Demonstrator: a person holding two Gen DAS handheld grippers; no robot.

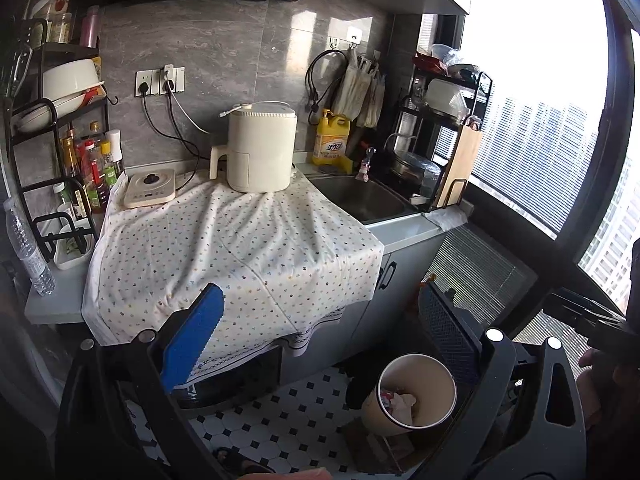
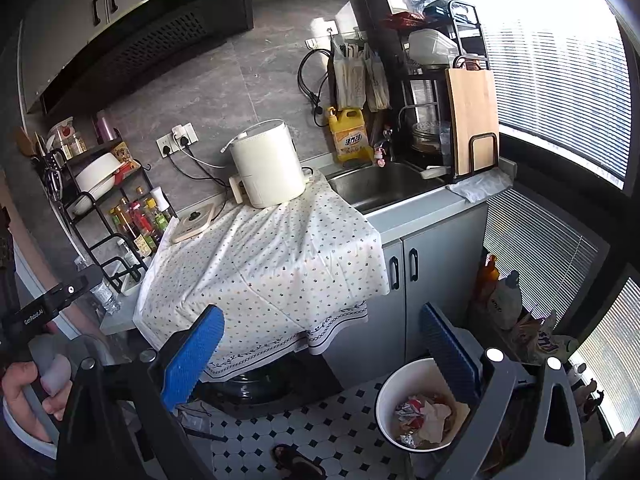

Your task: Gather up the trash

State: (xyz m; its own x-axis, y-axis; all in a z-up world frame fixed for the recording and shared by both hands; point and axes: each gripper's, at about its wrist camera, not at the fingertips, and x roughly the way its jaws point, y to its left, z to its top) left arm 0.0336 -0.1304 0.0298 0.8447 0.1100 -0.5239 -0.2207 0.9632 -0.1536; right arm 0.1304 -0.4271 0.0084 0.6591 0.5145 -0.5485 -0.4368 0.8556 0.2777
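A round paper bucket (image 1: 376, 412) (image 2: 385, 400) stands on the tiled floor beside the grey cabinet. It holds crumpled wrappers and paper trash (image 1: 402, 400) (image 2: 424, 414). My left gripper (image 1: 320, 336) is open above the floor, its blue-padded fingers (image 1: 192, 336) wide apart and empty. Its right finger overlaps the bucket's rim in the view. My right gripper (image 2: 320, 354) is also open and empty, and its right finger (image 2: 450, 350) hangs just over the bucket's rim. No loose trash shows on the dotted cloth (image 1: 236, 248) (image 2: 272, 256) covering the counter.
On the cloth stand a cream air fryer (image 1: 260, 148) (image 2: 270, 164) and a small induction plate (image 1: 149, 188). A sink (image 2: 380, 186), a yellow detergent jug (image 2: 352, 134), a cutting board (image 2: 472, 116) and a bottle rack (image 1: 86, 172) surround it. A hand (image 2: 24, 392) holds the left handle. Bottles (image 2: 502, 296) stand by the window.
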